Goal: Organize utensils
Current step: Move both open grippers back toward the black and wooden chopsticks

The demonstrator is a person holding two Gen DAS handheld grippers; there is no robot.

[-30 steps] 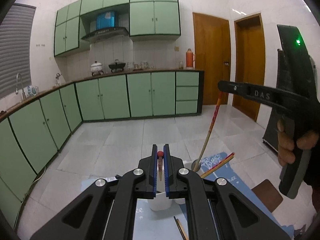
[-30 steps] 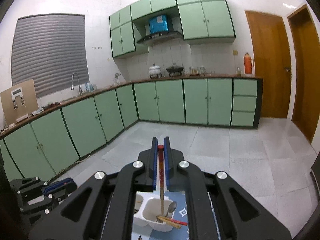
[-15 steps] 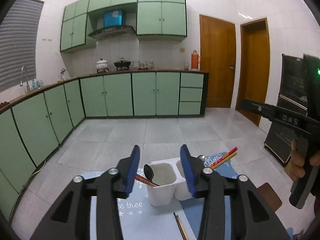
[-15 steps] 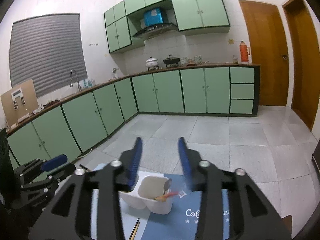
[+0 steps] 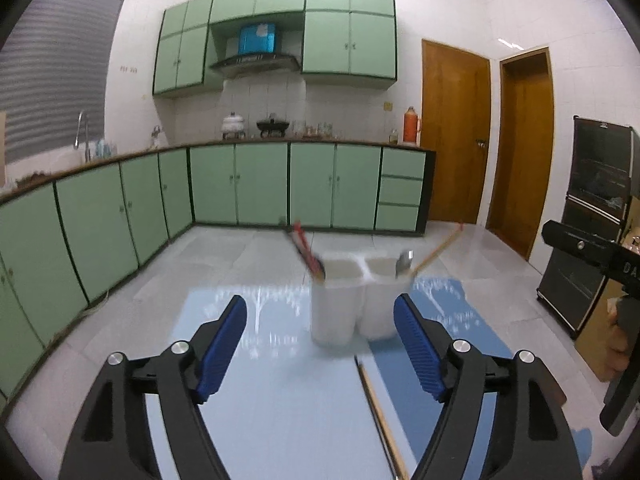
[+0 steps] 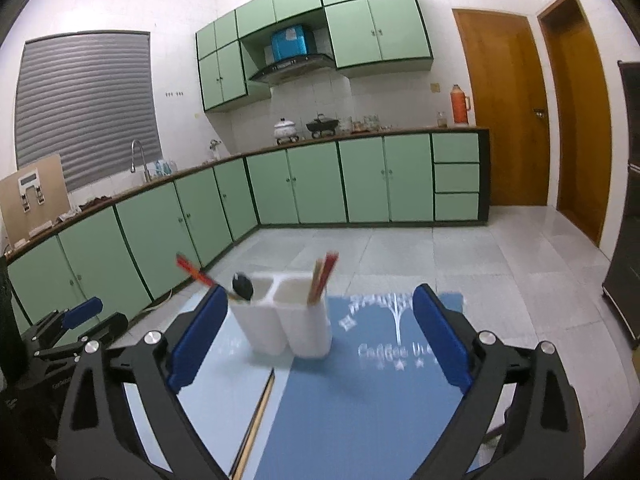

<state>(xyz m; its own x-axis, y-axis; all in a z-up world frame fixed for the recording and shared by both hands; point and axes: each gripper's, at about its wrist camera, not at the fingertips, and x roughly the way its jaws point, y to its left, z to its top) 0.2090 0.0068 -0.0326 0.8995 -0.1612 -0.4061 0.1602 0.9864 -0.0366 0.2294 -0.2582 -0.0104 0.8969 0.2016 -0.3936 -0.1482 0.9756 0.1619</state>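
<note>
A white two-compartment utensil holder [image 5: 352,300] [image 6: 286,320] stands on a blue mat [image 5: 280,380] [image 6: 360,392]. In the left wrist view its left cup holds red chopsticks [image 5: 306,250], its right cup a spoon [image 5: 404,262] and chopsticks [image 5: 436,248]. In the right wrist view a dark spoon [image 6: 243,286] and red chopsticks [image 6: 196,272] sit in the left cup, chopsticks [image 6: 322,276] in the right. A loose pair of chopsticks [image 5: 378,412] [image 6: 256,428] lies on the mat. My left gripper [image 5: 320,344] and right gripper [image 6: 316,336] are open, empty, short of the holder.
Green kitchen cabinets [image 5: 260,188] run along the back and left walls. Two wooden doors [image 5: 456,136] are at the right, a black appliance [image 5: 592,220] beside them. The other gripper shows at the right edge [image 5: 592,252] and at lower left [image 6: 68,332].
Both grippers have opened, letting go of the chopsticks they held over the cups, and have drawn back from the holder.
</note>
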